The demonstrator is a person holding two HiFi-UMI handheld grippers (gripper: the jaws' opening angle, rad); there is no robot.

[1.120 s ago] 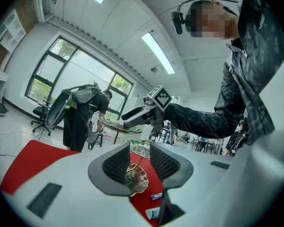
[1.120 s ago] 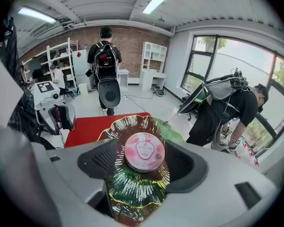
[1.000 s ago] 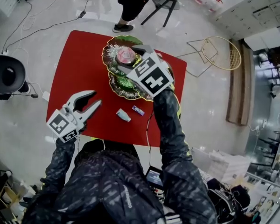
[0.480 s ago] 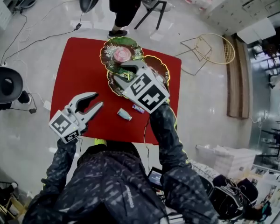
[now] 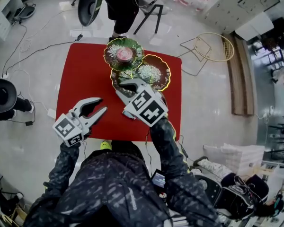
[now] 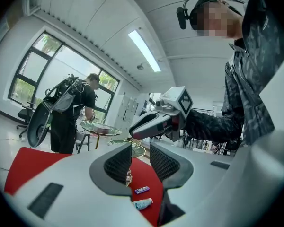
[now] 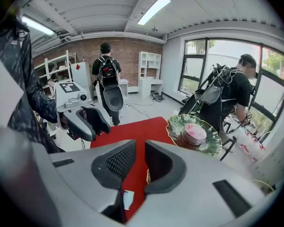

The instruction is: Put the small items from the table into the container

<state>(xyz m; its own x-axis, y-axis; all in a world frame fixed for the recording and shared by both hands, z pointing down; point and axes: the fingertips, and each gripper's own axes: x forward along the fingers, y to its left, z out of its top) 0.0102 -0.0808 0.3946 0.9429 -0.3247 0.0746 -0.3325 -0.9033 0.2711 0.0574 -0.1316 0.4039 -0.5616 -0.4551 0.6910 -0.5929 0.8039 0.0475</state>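
Observation:
A leaf-shaped green dish set (image 5: 154, 72) stands at the red table's (image 5: 80, 74) far side, and a pink round item (image 5: 125, 54) lies in its top dish. My right gripper (image 5: 119, 88) hovers over the table just in front of the dishes. Its jaws are closing to a narrow gap with nothing between them (image 7: 139, 148). Below it lie a white-and-teal tube (image 6: 143, 203) and a small purple item (image 6: 142, 189), which its marker cube hides in the head view. My left gripper (image 5: 102, 104) stands open and empty over the table's near left.
A person (image 5: 125, 4) stands just beyond the table beside a black office chair (image 5: 89, 6). A wire basket frame (image 5: 213, 48) lies on the floor to the right, a black stool (image 5: 2, 96) to the left, cables at the far left.
My right gripper drew back from over the dishes toward the table's near side and its jaws narrowed. It now covers the tube and the purple item. The left gripper shifted slightly.

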